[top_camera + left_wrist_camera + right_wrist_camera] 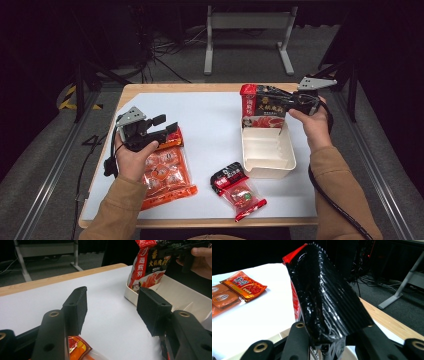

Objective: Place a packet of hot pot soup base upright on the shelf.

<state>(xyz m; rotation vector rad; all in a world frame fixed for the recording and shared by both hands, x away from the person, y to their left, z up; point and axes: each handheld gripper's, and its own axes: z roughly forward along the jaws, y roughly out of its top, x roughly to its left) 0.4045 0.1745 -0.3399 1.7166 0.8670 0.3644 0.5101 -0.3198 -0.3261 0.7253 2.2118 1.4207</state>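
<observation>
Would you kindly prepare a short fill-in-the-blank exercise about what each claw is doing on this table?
1. The right claw is shut on the red and black ____.
2. That pouch stands at the far end of the ____ tray.
3. The left claw is ____, holding nothing.
4. The orange snack pack lies under the ____ hand.

Missing words: pouch; white; open; left

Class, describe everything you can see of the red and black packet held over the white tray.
The packet is a glossy, foil-like pouch with a red side strip, black upper panel, yellow Chinese lettering and a food picture. It stands upright at the far end of the white tray, its ridged, serrated top seal clamped in the right gripper. Whether its bottom rests in the tray is unclear.
</observation>
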